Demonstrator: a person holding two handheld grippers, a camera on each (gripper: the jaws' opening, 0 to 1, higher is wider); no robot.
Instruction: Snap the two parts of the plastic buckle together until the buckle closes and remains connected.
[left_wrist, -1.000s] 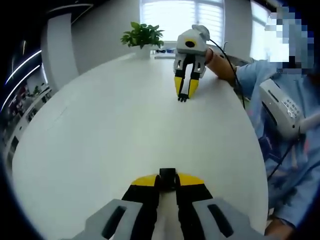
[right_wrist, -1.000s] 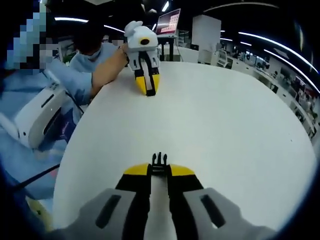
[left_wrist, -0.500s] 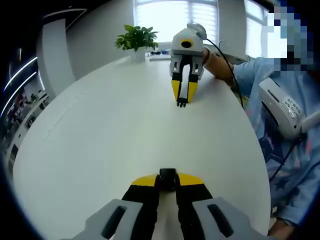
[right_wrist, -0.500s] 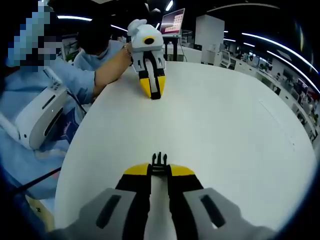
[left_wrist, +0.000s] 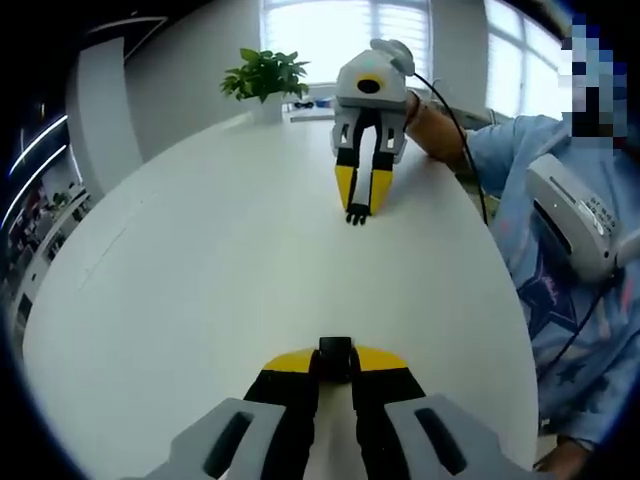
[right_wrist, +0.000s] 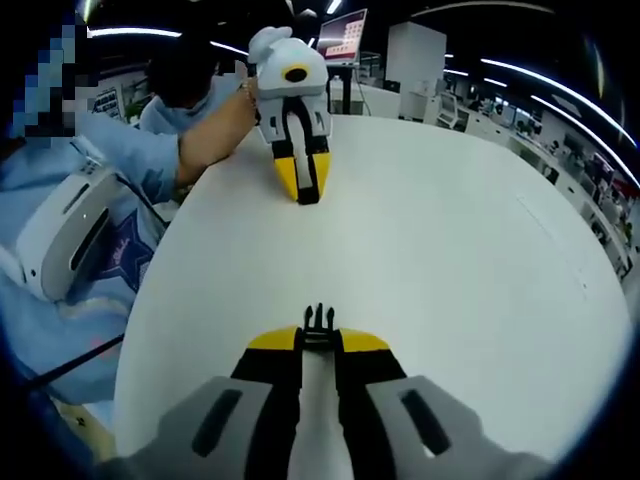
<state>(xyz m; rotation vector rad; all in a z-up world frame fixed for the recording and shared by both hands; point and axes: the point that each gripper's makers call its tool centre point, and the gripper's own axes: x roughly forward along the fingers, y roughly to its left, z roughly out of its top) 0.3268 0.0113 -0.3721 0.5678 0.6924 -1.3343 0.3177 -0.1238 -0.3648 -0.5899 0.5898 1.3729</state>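
Observation:
My left gripper (left_wrist: 336, 364) is shut on the black socket half of the buckle (left_wrist: 336, 348), low over the white table (left_wrist: 200, 260). Across the table, my right gripper (left_wrist: 357, 205) points toward it with the pronged half (left_wrist: 356, 216) sticking out of its tips. In the right gripper view, my right gripper (right_wrist: 319, 341) is shut on the pronged half (right_wrist: 318, 318), prongs forward. The left gripper (right_wrist: 300, 190) faces it from the far side, with the dark socket half (right_wrist: 309, 198) at its tips. The two halves are well apart.
A potted plant (left_wrist: 262, 72) stands at the table's far edge under bright windows. A person in a light blue sleeve (left_wrist: 520, 160) sits at the table's side, wearing a white device (left_wrist: 580, 215). A monitor (right_wrist: 340, 40) and office desks lie beyond the table (right_wrist: 480, 250).
The two grippers have come somewhat closer to each other: each looks larger and nearer in the other's view. Both keep their buckle halves.

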